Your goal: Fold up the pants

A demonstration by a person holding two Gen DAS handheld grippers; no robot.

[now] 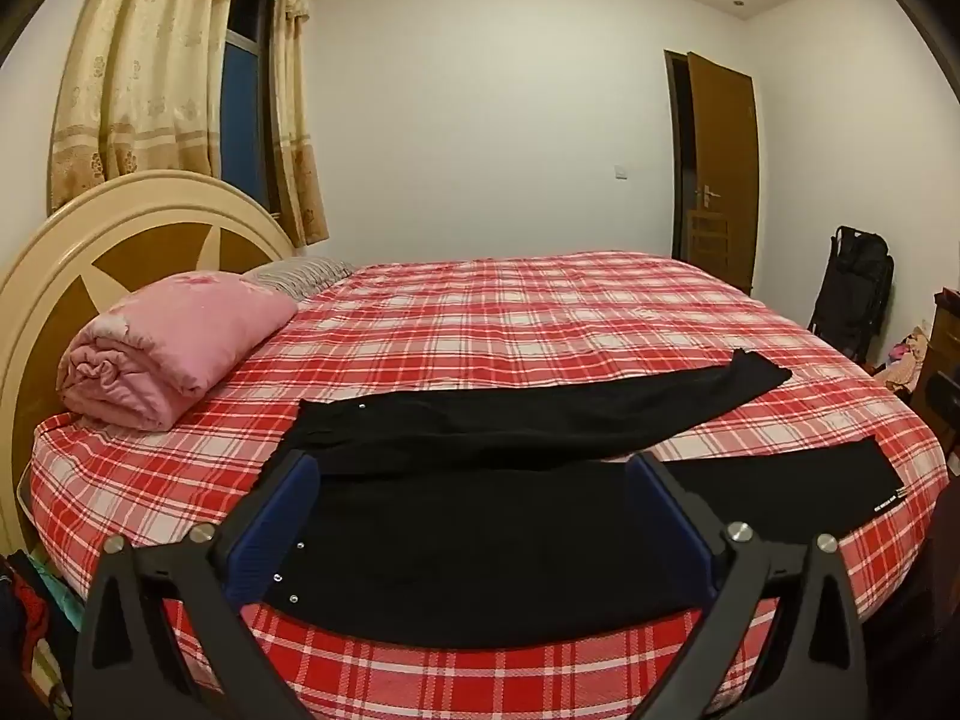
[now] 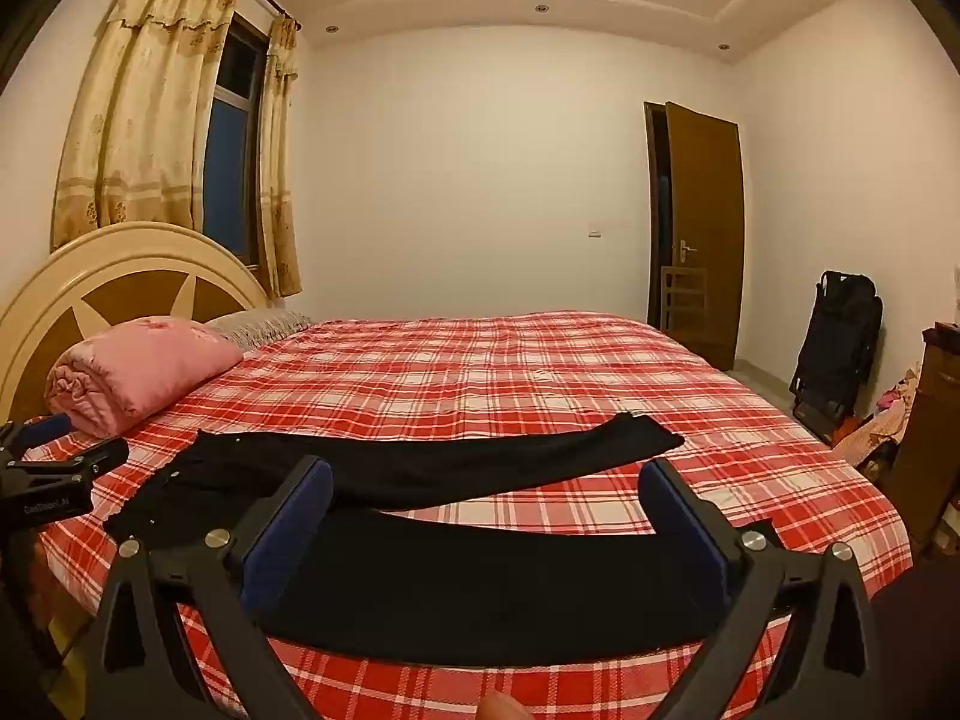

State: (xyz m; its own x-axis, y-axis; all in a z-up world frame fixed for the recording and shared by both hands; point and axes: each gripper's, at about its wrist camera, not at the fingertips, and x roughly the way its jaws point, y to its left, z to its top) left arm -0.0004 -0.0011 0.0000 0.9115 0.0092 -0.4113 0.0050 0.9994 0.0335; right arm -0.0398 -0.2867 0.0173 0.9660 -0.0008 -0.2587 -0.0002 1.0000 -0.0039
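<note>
Black pants [image 1: 480,438] lie spread flat on the red plaid bed [image 1: 510,312], waist to the left, the two legs splayed apart to the right. My left gripper [image 1: 474,468] hovers open over the waist and hip area near the front edge, with nothing between its blue pads [image 1: 282,516]. In the right wrist view the same pants [image 2: 420,474] stretch across the bed [image 2: 510,360]. There my right gripper [image 2: 486,480] hangs open above the near leg, its jaws wide apart. At the far left of that view the left gripper [image 2: 42,450] shows above the bed's corner.
A rolled pink quilt [image 1: 174,342] and a striped pillow [image 1: 300,273] lie by the round headboard [image 1: 120,228]. A black bag [image 1: 852,294] and clutter stand on the floor at right, beside a brown door [image 1: 720,174]. A fingertip [image 2: 504,708] shows at the bottom edge.
</note>
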